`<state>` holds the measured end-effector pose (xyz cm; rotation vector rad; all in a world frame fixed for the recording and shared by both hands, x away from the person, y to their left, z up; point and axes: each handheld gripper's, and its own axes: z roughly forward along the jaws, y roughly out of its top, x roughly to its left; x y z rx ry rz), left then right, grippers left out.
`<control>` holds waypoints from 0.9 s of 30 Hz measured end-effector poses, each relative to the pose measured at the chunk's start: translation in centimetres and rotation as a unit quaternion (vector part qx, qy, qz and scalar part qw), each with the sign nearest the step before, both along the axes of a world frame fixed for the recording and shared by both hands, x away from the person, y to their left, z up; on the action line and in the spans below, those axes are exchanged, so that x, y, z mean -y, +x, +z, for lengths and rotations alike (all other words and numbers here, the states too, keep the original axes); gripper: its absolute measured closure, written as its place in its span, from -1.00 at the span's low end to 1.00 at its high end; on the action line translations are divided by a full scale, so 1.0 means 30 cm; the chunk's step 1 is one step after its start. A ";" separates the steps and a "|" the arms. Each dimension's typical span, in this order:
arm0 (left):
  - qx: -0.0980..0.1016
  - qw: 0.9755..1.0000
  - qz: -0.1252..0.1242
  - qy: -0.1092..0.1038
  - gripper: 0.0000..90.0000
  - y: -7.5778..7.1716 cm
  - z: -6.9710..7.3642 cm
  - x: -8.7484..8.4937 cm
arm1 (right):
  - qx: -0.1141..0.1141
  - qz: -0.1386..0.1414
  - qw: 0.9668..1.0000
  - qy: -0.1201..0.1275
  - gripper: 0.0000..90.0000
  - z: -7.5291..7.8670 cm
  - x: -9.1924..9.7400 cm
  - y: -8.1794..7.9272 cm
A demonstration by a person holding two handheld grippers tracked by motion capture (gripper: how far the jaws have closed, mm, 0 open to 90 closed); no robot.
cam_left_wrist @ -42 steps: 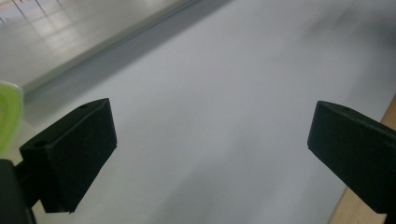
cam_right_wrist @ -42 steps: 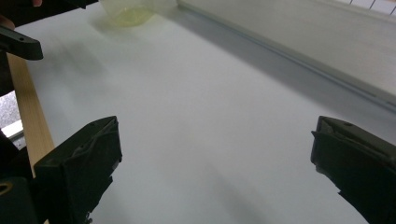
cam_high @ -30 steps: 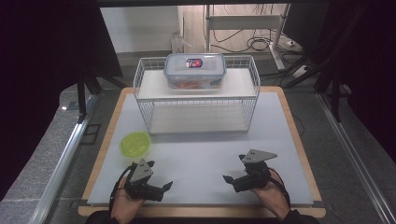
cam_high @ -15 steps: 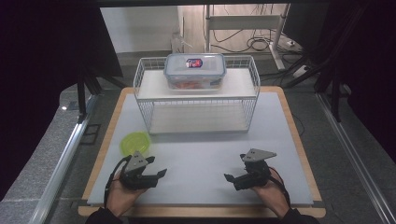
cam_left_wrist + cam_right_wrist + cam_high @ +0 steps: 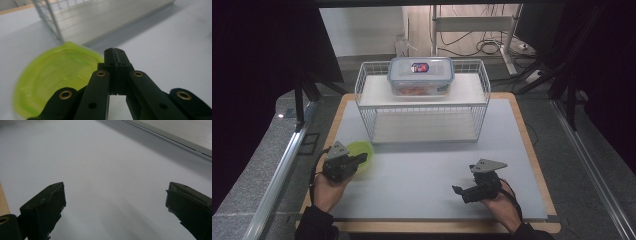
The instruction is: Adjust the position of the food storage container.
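Working at the grey table (image 5: 432,175) before the wire rack (image 5: 422,107), we bring our left gripper (image 5: 360,158), jaws just closed on nothing, beside the green dish (image 5: 362,149), apparently to nudge it; our right gripper (image 5: 458,190) waits open.

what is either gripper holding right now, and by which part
Nothing is held. The left gripper has just been closing and is shut with nothing between its jaws, beside the green bowl. The right gripper is open over the bare table.
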<state>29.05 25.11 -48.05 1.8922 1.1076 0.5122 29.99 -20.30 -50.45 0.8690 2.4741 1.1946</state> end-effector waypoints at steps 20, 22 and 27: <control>-0.052 0.990 0.127 -0.026 1.00 0.095 -0.116 -0.268 | -0.005 0.009 1.000 -0.003 -0.92 -0.007 -0.009 0.000; -0.054 0.990 0.128 -0.022 1.00 0.096 -0.118 -0.265 | -0.006 0.009 1.000 -0.004 -0.92 -0.007 -0.009 0.000; -0.059 0.991 0.121 -0.018 1.00 0.100 -0.127 -0.243 | -0.005 0.011 1.000 -0.005 -0.91 -0.007 -0.011 -0.001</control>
